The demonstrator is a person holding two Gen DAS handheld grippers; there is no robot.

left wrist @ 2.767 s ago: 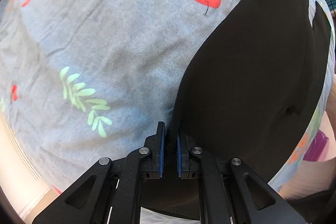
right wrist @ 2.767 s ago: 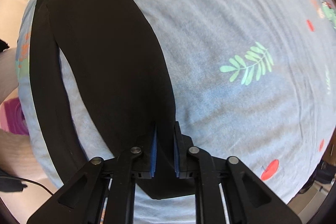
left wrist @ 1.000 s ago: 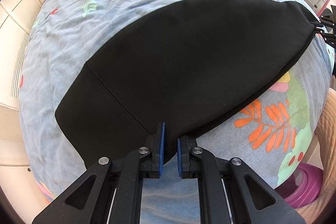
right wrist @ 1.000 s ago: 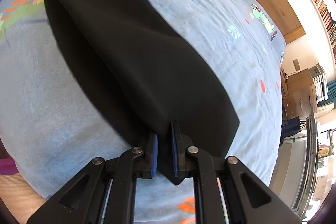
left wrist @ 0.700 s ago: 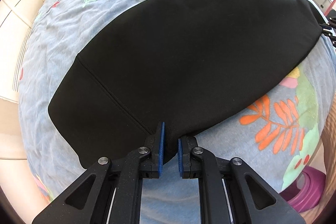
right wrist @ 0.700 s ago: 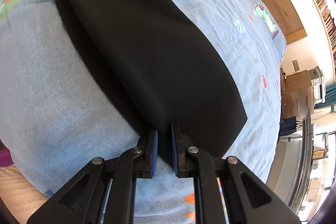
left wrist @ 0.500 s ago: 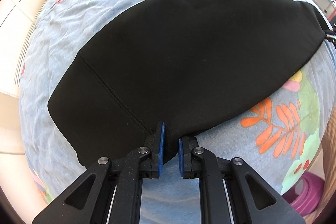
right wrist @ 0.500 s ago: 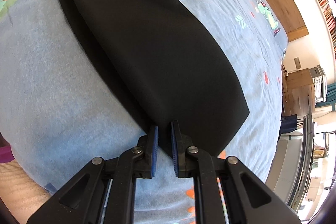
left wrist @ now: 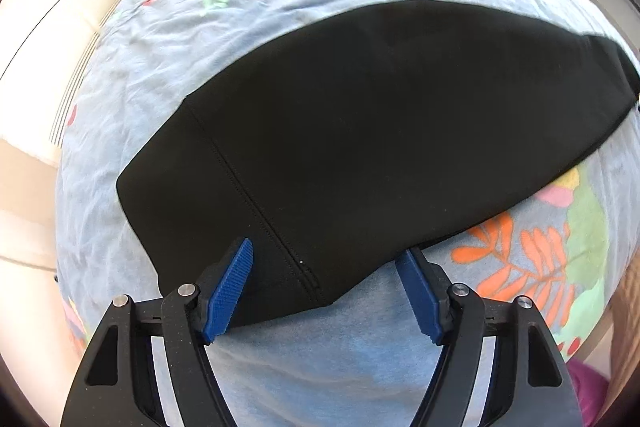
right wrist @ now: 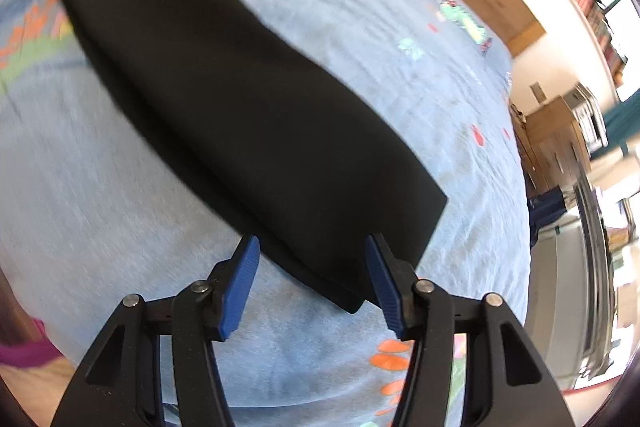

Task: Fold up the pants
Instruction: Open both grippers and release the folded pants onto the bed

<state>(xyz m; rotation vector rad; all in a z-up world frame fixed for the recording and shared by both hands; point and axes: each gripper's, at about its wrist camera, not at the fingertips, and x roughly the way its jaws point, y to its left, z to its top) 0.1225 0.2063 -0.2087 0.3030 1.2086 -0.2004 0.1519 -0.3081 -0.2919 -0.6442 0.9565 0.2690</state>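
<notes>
The black pants (left wrist: 380,131) lie folded flat on the bed's blue printed sheet (left wrist: 168,39). Left tongs (left wrist: 326,283) and right tongs (right wrist: 312,273) are opening, each straddling a near corner of the pants without pinching it.

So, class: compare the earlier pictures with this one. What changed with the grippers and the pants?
Both let go: the left gripper and right gripper are opening, pads clear of the black pants. The pants stay folded flat on the blue bedsheet.
</notes>
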